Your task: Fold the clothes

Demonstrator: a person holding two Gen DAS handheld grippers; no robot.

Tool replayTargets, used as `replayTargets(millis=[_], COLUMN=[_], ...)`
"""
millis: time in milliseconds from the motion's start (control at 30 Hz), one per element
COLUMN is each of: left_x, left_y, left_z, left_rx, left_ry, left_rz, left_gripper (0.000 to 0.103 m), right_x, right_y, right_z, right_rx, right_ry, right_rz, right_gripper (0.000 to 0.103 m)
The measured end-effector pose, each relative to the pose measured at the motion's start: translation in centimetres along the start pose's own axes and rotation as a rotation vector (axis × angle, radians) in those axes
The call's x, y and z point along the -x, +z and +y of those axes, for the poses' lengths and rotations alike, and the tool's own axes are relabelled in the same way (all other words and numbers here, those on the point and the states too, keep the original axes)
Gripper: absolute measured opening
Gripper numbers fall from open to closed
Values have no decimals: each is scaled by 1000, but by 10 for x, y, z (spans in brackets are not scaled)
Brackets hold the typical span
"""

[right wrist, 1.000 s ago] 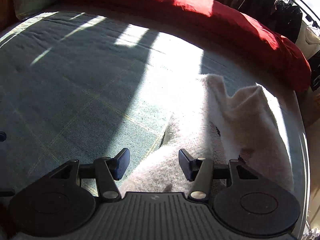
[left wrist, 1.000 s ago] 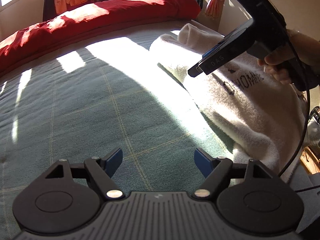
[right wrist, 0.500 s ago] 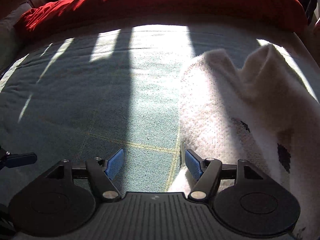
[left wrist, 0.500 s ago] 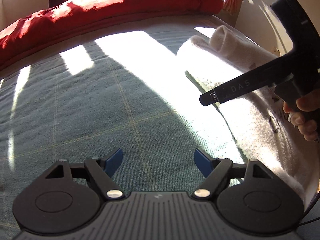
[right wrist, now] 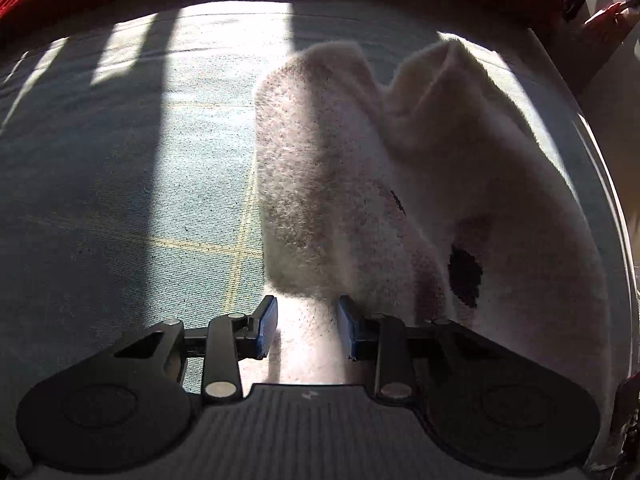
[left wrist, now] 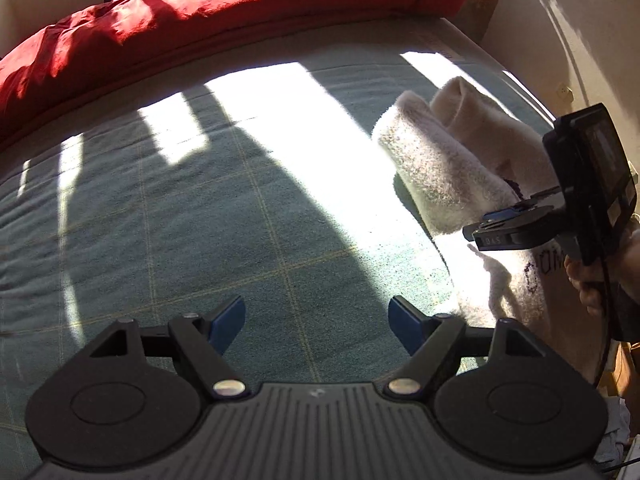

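Observation:
A fluffy white sweater [left wrist: 440, 176] with dark lettering lies at the right side of a green checked bedspread [left wrist: 200, 220], one sleeve folded over its body. My right gripper [right wrist: 307, 320] points down at the sweater's [right wrist: 340, 160] near edge. Its jaws are closing, and white fabric fills the gap between the blue pads. In the left wrist view, that right gripper [left wrist: 492, 224] sits on the sweater, held by a hand [left wrist: 592, 280]. My left gripper [left wrist: 316, 316] hangs open above bare bedspread left of the sweater, with nothing between its fingers.
A red duvet [left wrist: 200, 12] is bunched along the far edge of the bed. The bed's right edge runs close beside the sweater, with a pale wall [left wrist: 560, 20] beyond. Sun stripes and shadows cross the bedspread [right wrist: 120, 160].
My right gripper came down onto the sweater's near edge and its jaws narrowed around the fabric. My left gripper drifted up and away from the sweater, still open.

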State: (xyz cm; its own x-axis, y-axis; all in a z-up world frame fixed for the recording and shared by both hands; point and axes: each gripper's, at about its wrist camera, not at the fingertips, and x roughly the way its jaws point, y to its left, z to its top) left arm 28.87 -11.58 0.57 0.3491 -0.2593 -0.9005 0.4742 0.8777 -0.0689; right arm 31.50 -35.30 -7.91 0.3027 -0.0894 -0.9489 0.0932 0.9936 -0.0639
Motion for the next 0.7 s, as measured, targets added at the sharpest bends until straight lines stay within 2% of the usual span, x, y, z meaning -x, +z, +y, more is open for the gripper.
replayTargets(millis=[33, 67, 167, 367, 433, 467, 567, 633, 667, 700], left_x=[1, 1, 1, 0, -5, -9, -21, -33, -40, -46], left_y=[7, 14, 39, 81, 89, 94, 100, 101, 101, 100], left_z=[-6, -14, -44, -102, -118, -126, -142, -149, -150, -150], left_rx=[-8, -14, -26, 37, 50, 56, 56, 41, 40, 42], left_ry=[-5, -10, -31, -79, -75, -74, -104, -116, -122, -128], left_rz=[-2, -3, -6, -21, -8, 1, 18, 35, 45, 51], left_gripper=[79, 79, 79, 79, 79, 79, 79, 79, 79, 79], right_x=[-1, -2, -4, -10, -13, -16, -22, -13, -8, -3], right_y=[-2, -5, -9, -7, -7, -8, -14, -15, -16, -17], right_z=[-12, -24, -63, -130, -149, -157, -191, -206, -207, -206], right_rx=[-12, -18, -48, -58, -46, -38, -87, -111, -102, -99], right_ry=[-15, -26, 6, 108, 107, 82, 98, 120, 111, 105], right_rz=[7, 11, 36, 75, 85, 91, 121, 106, 97, 88], right_gripper=[18, 2, 0, 0, 0, 11, 11, 12, 16, 25])
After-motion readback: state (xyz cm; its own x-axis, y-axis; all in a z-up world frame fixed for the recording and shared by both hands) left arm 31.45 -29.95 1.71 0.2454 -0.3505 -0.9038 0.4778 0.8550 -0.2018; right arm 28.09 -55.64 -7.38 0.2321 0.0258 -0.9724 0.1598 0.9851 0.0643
